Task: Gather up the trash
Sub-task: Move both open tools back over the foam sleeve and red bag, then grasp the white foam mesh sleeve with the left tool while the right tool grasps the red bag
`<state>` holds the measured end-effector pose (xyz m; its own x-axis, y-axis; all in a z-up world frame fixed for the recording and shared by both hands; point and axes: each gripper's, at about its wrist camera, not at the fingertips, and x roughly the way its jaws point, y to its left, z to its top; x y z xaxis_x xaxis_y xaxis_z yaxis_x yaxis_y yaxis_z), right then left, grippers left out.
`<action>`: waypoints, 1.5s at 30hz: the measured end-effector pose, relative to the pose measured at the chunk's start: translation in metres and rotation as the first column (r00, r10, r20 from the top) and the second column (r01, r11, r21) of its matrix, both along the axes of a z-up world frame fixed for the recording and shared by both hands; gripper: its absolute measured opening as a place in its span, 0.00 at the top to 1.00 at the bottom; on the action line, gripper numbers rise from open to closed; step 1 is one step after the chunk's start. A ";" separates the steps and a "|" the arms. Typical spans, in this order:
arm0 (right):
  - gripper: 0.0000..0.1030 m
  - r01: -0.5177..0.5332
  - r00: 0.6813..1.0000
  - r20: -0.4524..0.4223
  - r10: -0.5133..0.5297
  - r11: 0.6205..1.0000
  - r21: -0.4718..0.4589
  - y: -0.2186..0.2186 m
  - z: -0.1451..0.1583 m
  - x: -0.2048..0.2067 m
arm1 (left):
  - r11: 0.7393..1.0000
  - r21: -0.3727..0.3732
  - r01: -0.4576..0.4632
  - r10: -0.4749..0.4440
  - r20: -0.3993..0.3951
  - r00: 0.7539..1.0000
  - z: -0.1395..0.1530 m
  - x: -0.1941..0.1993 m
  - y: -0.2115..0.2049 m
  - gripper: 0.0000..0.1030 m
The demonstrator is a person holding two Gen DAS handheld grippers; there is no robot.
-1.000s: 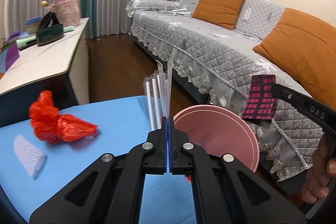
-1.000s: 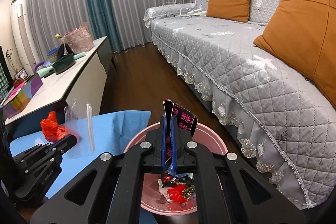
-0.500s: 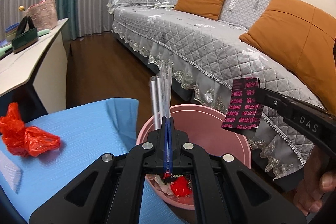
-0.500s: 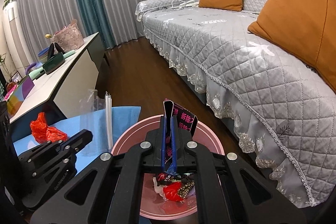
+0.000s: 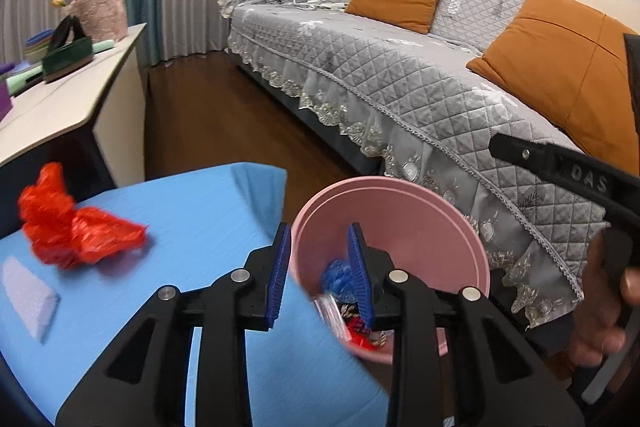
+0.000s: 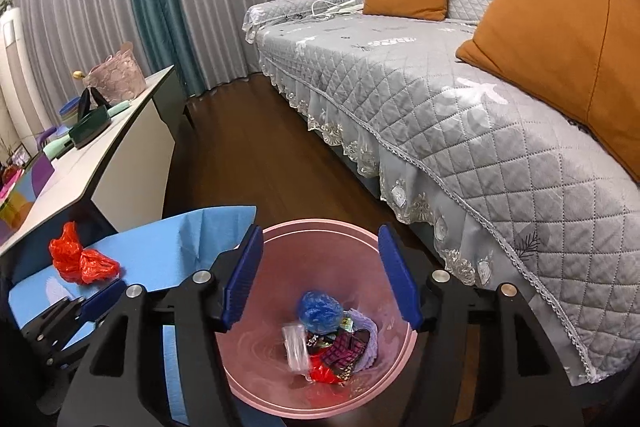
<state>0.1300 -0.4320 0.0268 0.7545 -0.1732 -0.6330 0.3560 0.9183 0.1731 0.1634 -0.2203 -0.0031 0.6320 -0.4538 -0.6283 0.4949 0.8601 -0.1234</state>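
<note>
Round pink plastic bin [image 6: 320, 239], beside blue-covered table [image 5: 192, 211], holding wrappers; left gripper [image 5: 320, 267] and right gripper [image 6: 320, 275] above it, jaws just opened, empty; crumpled red plastic bag [image 5: 76, 227] on table.

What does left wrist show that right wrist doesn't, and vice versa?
Left wrist only: the white bubble-wrap piece lying whole on the blue table, and the hand holding the right gripper's handle.

Right wrist only: the bin's full bottom, with the dark patterned wrapper and clear packet lying there.

Both: pink bin, blue crumpled ball, red plastic bag, sofa, and open, empty jaws on left gripper and right gripper.
</note>
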 end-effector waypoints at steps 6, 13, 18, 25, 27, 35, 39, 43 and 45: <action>0.36 -0.027 1.000 0.000 0.027 0.999 -0.019 0.015 0.002 -0.002 | 0.998 0.005 -0.060 0.060 0.009 0.998 0.002 -0.014 0.043 0.71; 0.36 -0.100 0.995 0.018 0.101 0.994 -0.043 0.051 0.005 -0.002 | 0.990 0.013 -0.139 0.138 0.025 0.990 0.007 -0.029 0.103 0.71; 0.36 -0.157 0.987 0.037 0.158 0.987 -0.038 0.079 0.006 -0.002 | 0.980 -0.002 -0.200 0.200 0.027 0.979 0.005 -0.034 0.138 0.71; 0.36 -0.220 0.973 0.063 0.224 0.974 -0.056 0.116 0.009 0.002 | 0.958 -0.002 -0.286 0.286 0.013 0.958 -0.010 -0.034 0.176 0.71; 0.36 -0.247 0.966 0.070 0.250 0.967 -0.059 0.128 0.009 0.003 | 0.951 -0.006 -0.310 0.310 0.010 0.951 -0.012 -0.031 0.185 0.71; 0.37 -0.332 0.940 0.064 0.336 0.941 -0.064 0.166 -0.001 0.016 | 0.909 -0.031 -0.416 0.415 -0.034 0.909 -0.027 -0.016 0.221 0.71; 0.37 -0.371 0.925 0.063 0.375 0.926 -0.065 0.180 -0.006 0.022 | 0.866 -0.062 -0.496 0.493 -0.065 0.868 -0.029 0.000 0.245 0.61; 0.37 -0.400 0.913 0.065 0.402 0.915 -0.046 0.188 -0.011 0.030 | 0.834 -0.088 -0.544 0.535 -0.108 0.838 -0.033 0.014 0.260 0.46; 0.37 -0.410 0.910 0.065 0.410 0.912 -0.022 0.190 -0.015 0.035 | 0.825 -0.099 -0.556 0.541 -0.141 0.829 -0.037 0.025 0.265 0.46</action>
<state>0.1651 -0.2420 0.0121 0.8006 0.1561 -0.5785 -0.0642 0.9823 0.1762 0.1882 0.0450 -0.0397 0.7369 -0.1332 -0.6627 -0.0755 0.9581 -0.2764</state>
